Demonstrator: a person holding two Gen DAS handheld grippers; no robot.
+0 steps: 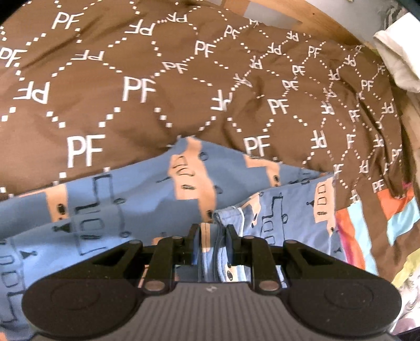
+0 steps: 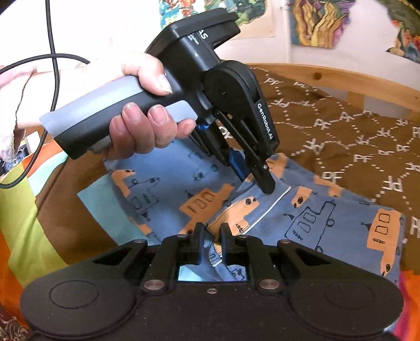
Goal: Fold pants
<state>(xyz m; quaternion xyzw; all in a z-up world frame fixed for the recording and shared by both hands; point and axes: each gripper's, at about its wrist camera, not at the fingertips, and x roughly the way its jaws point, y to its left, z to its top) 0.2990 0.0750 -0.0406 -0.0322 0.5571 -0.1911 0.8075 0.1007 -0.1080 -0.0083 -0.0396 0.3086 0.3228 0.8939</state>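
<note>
The pants, blue with tan trucks and houses drawn on them, lie on a bed spread with a brown blanket printed all over with white "PF" letters and dotted lines. From the left wrist view the left tongs are pressed together on a bunched fold of the blue cloth, which stands up between the two fingers, while the rest of the pants spread out left and right just beyond them. The right wrist view shows the same left tongs from outside: they point down at the middle of the pants, their tips touching the cloth beside a white-edged seam, and a bare hand grips the handle, with a black cable looping away at the far left. The right tongs sit at the near edge of the pants and are clamped on a gathered bit of blue cloth with a white hem showing between the fingers. A striped sheet in orange, green and pale blue lies under the blanket on the near left. A wooden bed frame curves along the far side, with colourful pictures on the wall behind it, and a white cloth rests at the far right corner of the bed.
</note>
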